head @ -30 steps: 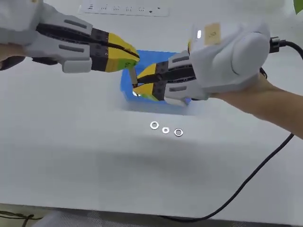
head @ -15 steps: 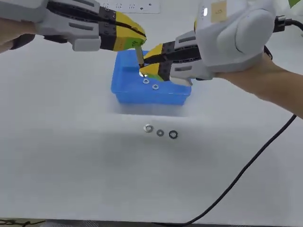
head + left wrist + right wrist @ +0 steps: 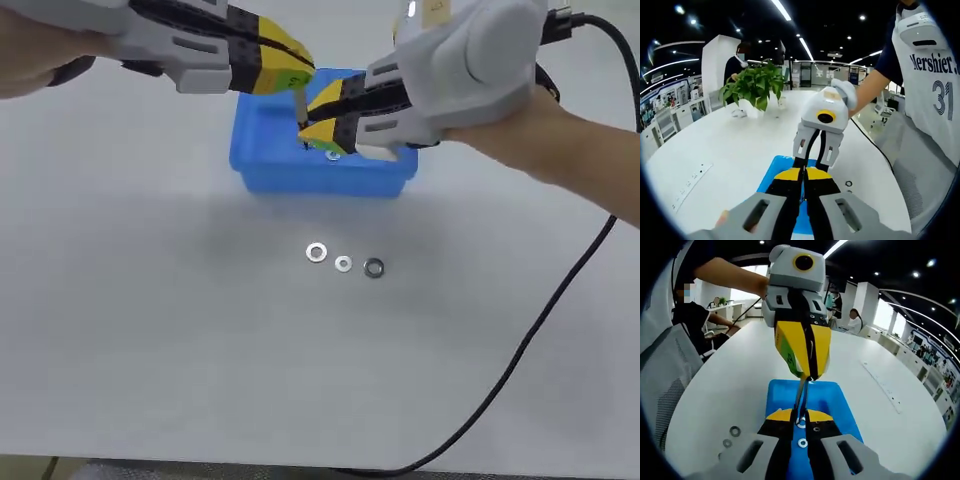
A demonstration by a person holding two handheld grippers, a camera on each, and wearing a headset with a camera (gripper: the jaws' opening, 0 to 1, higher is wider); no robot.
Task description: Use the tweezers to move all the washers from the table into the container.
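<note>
Holding the tweezers (image 3: 300, 108) upright, the left gripper (image 3: 298, 68) has its jaws clamped on their upper end, above the container (image 3: 320, 182). The tweezers point down into the container. The right gripper (image 3: 312, 118) faces the left one across the container, with one jaw on either side of the tweezers' lower part. Whether these jaws press the tweezers cannot be told. Other washers (image 3: 803, 443) lie on the container floor, just below the tweezer tips, as the right gripper view shows. Three washers (image 3: 344, 263) lie in a short row on the table (image 3: 150, 300), near the container's front wall and apart from it. A black cable (image 3: 540, 320) runs from the right gripper across the table.
</note>
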